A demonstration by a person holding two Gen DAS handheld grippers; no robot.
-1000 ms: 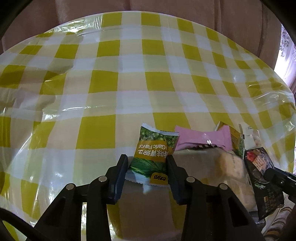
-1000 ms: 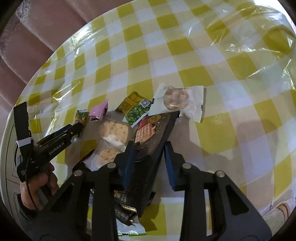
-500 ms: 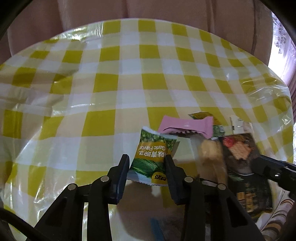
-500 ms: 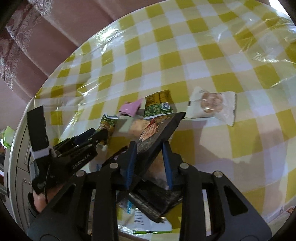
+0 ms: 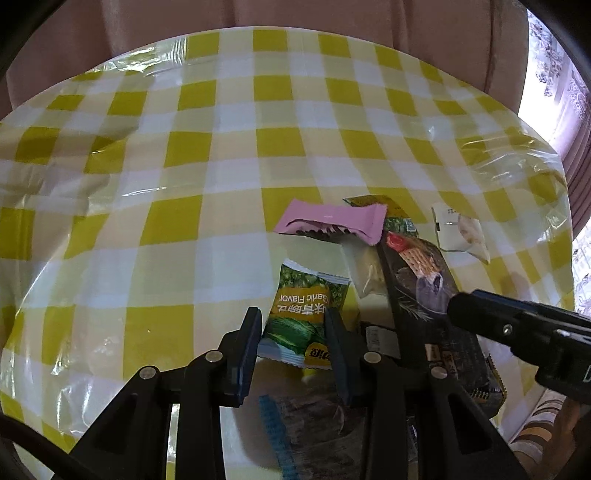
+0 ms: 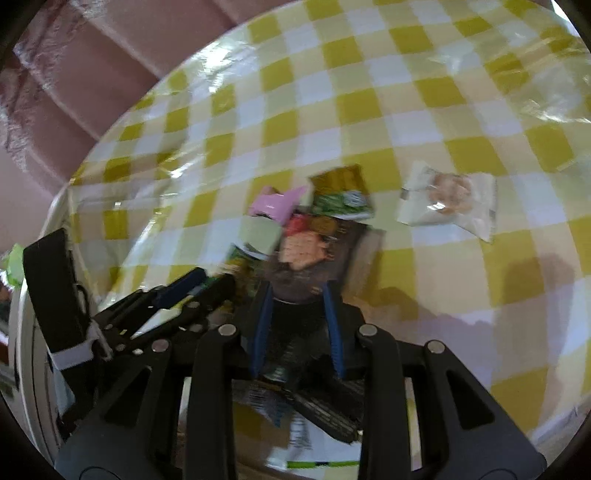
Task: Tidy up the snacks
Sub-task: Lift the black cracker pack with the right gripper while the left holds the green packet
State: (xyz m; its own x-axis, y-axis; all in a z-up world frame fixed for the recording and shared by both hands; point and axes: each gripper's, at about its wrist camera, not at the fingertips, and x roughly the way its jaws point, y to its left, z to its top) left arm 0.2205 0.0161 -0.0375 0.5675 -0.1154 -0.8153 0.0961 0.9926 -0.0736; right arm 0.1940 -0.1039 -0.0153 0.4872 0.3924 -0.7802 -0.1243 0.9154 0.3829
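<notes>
My left gripper (image 5: 293, 325) is shut on a green garlic-flavor pea packet (image 5: 304, 314) and holds it above the table. My right gripper (image 6: 297, 295) is shut on a dark cracker bag (image 6: 310, 254); the bag also shows in the left wrist view (image 5: 424, 280). A pink packet (image 5: 332, 221), a yellow-green packet (image 6: 341, 194) and a white biscuit packet (image 6: 448, 199) lie on the yellow checked tablecloth (image 5: 166, 184). A clear wrapped cracker pack (image 5: 365, 266) sits between the pink packet and the dark bag.
More snack wrappers (image 6: 295, 413) lie under the grippers near the table's front edge. A pink upholstered seat (image 5: 295, 14) stands beyond the far edge. The plastic cover over the cloth is wrinkled at the left (image 5: 74, 177).
Both grippers have lifted and pulled back with their packets. The pea packet and dark bag have risen off the pile; the pink packet and white packet stay on the cloth.
</notes>
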